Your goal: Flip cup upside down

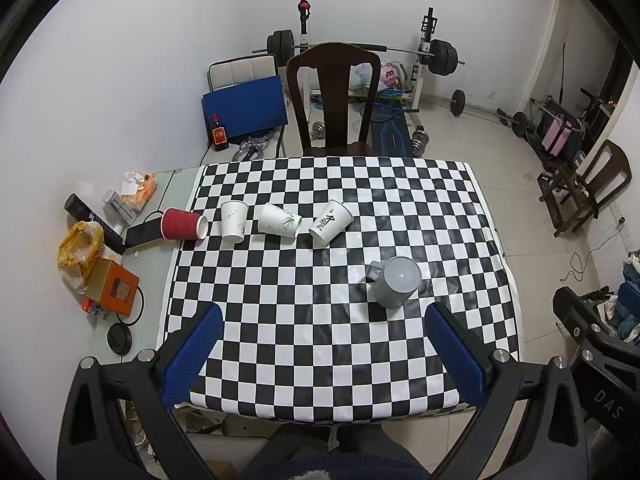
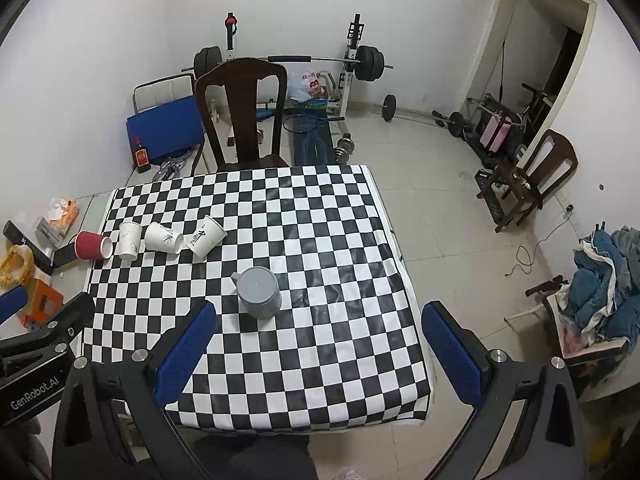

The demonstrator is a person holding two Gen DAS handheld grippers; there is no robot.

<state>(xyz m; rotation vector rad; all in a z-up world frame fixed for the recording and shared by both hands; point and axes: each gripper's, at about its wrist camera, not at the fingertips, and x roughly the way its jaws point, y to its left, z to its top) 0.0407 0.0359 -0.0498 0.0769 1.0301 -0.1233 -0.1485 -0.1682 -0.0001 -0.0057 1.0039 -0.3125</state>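
Note:
A grey mug stands upside down on the checkered table, handle to the far left. Behind it is a row of paper cups: a red one on its side, a white one standing, a white one on its side, and a printed white one tilted. My left gripper is open and empty above the table's near edge. My right gripper is open and empty, the mug just left of its middle.
The checkered cloth covers the table. Left of it lie an orange box, a yellow bag, a black lid and a phone. A dark wooden chair stands behind the table; weights beyond.

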